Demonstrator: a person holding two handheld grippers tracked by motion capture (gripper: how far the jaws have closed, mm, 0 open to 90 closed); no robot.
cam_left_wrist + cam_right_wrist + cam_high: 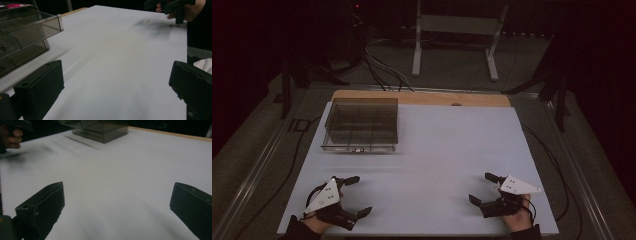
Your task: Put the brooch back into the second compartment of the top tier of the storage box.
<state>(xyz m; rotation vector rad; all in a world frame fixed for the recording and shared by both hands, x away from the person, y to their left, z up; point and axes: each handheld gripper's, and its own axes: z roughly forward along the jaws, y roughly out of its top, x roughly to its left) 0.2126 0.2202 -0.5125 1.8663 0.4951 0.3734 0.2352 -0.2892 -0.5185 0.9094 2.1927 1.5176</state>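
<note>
A smoky transparent compartment box (361, 125) stands at the back left of the white table sheet (432, 150). My left gripper (358, 196) rests near the front left edge, open, with nothing between its jaws. At the front right my right gripper (481, 188) is open too and holds nothing. In the left gripper view the left gripper (116, 87) frames bare sheet, with the box (25, 32) at the upper left and the other hand (190, 11) far off. In the right gripper view the right gripper (116, 207) spans bare sheet, and the box (100, 128) is at the top.
A wooden table edge (422, 97) shows behind the sheet. Beyond it stand a white metal frame (457, 35) and floor cables (382, 70). A tiny pale speck (148, 20) lies on the sheet near the right hand.
</note>
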